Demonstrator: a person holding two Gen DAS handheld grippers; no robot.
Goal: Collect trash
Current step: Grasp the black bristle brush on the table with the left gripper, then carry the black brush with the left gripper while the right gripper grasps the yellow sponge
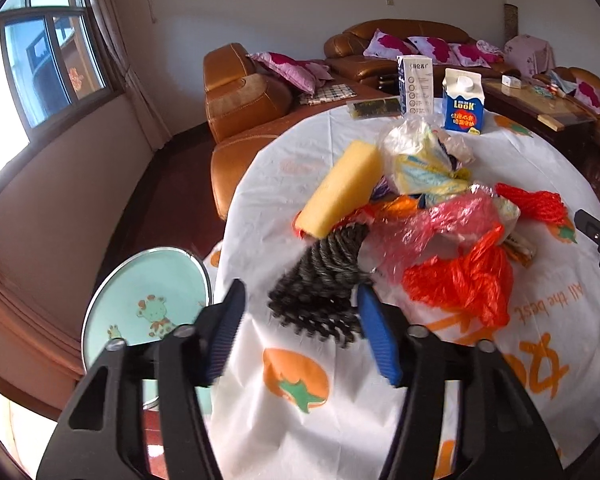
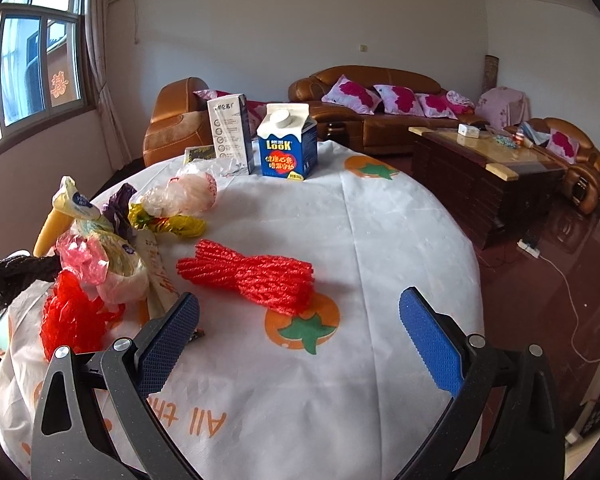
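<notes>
we hold the left gripper (image 1: 300, 328) low over the near edge of the round table (image 1: 340, 420), jaws partly apart, with the near end of a black twisted rope bundle (image 1: 320, 292) lying between the blue pads (image 1: 376, 336); the bundle is blurred and we cannot tell whether the pads press on it. just beyond that rope sits the heap of trash: a yellow sponge block (image 1: 342, 190) leaning up and away to the left, crumpled clear and pink plastic bags (image 1: 432, 224) ahead, and an orange-red plastic bag (image 1: 464, 280) just to the right of the right pad. far ahead stand two cartons, a tall white-and-blue carton (image 1: 416, 84) and a blue gable-top carton (image 1: 463, 102) with a white cap on its slope; both are upright and we cannot see what is in them. off the table to the left, a round pale-green bin lid (image 1: 148, 300) with a giraffe print stands below the left finger.

our right gripper (image 2: 300, 328) stands wide open over the tablecloth with nothing between its pads. a red netted bundle (image 2: 252, 276) lies just ahead of it, not touching either finger, and a red mesh bag (image 2: 72, 316) lies to the left of the left finger.
</notes>
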